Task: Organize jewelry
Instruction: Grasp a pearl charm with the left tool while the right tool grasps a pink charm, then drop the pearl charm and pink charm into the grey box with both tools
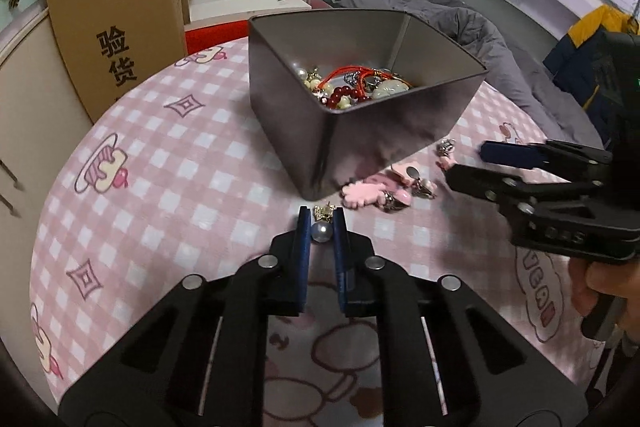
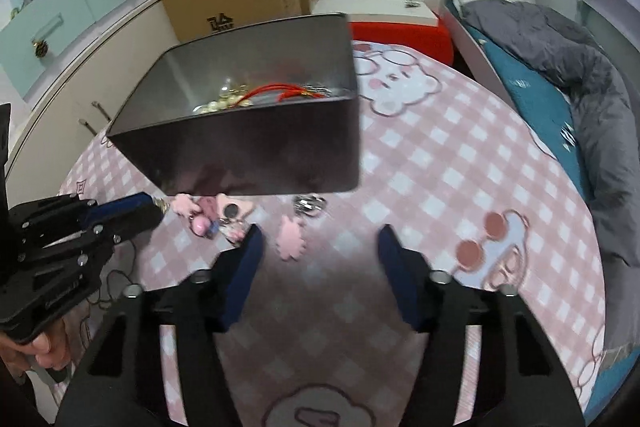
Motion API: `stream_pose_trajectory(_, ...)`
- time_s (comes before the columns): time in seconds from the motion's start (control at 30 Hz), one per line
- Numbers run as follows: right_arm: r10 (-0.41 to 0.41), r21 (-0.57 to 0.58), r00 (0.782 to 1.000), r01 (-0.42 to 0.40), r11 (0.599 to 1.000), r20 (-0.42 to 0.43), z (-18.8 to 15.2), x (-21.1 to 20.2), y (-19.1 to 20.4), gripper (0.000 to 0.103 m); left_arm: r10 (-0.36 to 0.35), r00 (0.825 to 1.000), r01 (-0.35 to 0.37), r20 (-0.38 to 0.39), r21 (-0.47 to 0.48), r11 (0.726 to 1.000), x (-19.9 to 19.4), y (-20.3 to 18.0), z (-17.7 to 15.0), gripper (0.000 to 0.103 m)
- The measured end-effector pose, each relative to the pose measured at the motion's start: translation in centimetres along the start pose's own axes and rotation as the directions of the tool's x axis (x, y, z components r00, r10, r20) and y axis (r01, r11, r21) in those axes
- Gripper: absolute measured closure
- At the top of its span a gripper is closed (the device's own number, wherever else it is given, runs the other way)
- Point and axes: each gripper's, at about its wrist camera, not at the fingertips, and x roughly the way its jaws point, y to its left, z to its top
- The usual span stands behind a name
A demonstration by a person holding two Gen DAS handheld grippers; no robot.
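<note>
Spreading wide under everything: pink checked blanket [image 1: 168, 163] over the worktop. Sitting on it, dark metal tin [image 1: 360, 131], already holding beads and red cord. Lying just beside its near wall: pink charms [image 1: 372, 193] and small clip earrings [image 1: 422, 185]. Hovering near those with fingers spread apart, right gripper [image 2: 320, 251]. Pinching a pearl earring [image 1: 321, 231] low by the blanket, left gripper [image 1: 322, 223]. Probably light, hard, slippery; gripping the pearl's round middle, not the thin gilt top.
</note>
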Motion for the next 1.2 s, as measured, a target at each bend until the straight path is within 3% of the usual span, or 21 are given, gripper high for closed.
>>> stream_pose_trajectory(0.13, -0.009, -0.06, 1.0, 0.009, 0.998, -0.004, -0.3, 0.0, 1.0, 0.088, -0.012, 1.0, 0.012, 0.01, -0.038, 0.999, -0.9, 0.2, -0.7, 0.092)
stream_pose_trajectory(0.33, 0.072, 0.007, 0.997, -0.072, 0.997, 0.021, -1.4, -2.1, -0.3, 0.089, -0.024, 0.998, 0.027, 0.052, -0.057, 0.998, -3.4, 0.4, -0.8, 0.092)
stream_pose_trajectory(0.57, 0.138, -0.012, 0.985, -0.138, 0.99, 0.1, -0.8, -6.8, 0.2, 0.089, -0.02, 0.994, 0.027, 0.112, -0.064, 0.998, -6.4, 0.1, 0.3, 0.092)
stream_pose_trajectory(0.9, 0.182, -0.093, 0.945, -0.162, 0.982, 0.273, 4.7, -14.0, 1.5, 0.089, 0.014, 0.974, 0.001, 0.228, -0.065, 0.998, -11.5, -0.4, 3.7, 0.092)
stream_pose_trajectory(1.2, 0.186, -0.128, 0.913, -0.149, 0.981, 0.364, 9.8, -16.2, 1.5, 0.088, 0.017, 0.944, -0.005, 0.33, -0.038, 0.999, -13.9, -1.5, 9.2, 0.092)
